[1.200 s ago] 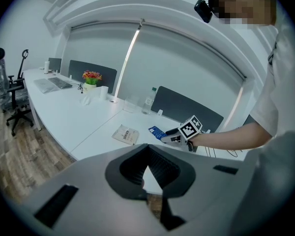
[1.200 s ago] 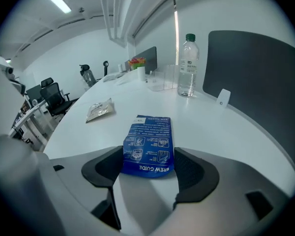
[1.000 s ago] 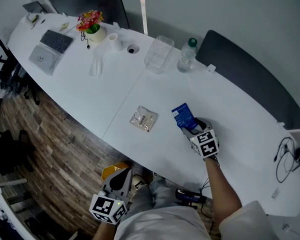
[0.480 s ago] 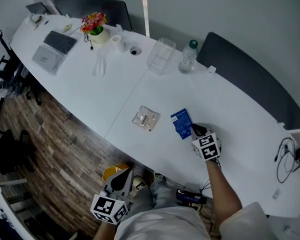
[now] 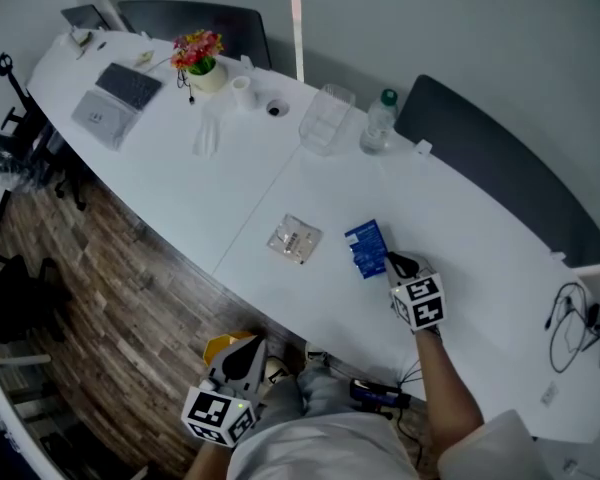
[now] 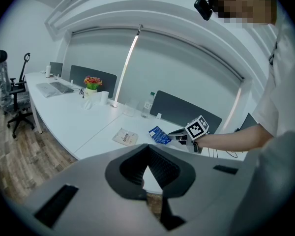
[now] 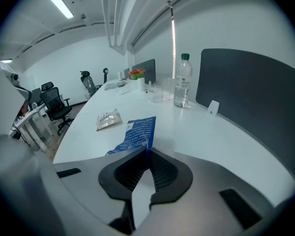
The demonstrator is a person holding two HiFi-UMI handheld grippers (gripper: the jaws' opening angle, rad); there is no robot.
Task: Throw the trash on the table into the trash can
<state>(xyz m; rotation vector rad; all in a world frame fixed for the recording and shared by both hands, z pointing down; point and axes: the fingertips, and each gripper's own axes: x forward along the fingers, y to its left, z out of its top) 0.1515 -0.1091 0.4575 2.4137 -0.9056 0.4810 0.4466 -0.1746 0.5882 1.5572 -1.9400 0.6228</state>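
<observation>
A blue packet [image 5: 366,249] lies on the white table [image 5: 480,258], its near edge raised between the jaws of my right gripper [image 5: 392,263]. In the right gripper view the jaws have just been closing and now pinch the blue packet [image 7: 137,134] at the tips of the right gripper [image 7: 146,151]. A crumpled clear wrapper [image 5: 294,239] lies to the packet's left, apart from both grippers. My left gripper [image 5: 244,354] hangs below the table's near edge, over the floor. Its jaws meet with nothing between them in the left gripper view [image 6: 147,149].
At the table's far side stand a water bottle [image 5: 378,123] and a clear plastic box [image 5: 325,123]. Further left are a flower pot [image 5: 202,53] and a laptop [image 5: 115,93]. A yellow object [image 5: 223,344] sits on the wooden floor beside my left gripper. Cables [image 5: 570,318] lie at the right.
My right gripper's jaws, open over the blue packet a second ago, have shut on its near edge and risen slightly. The left gripper has stayed put.
</observation>
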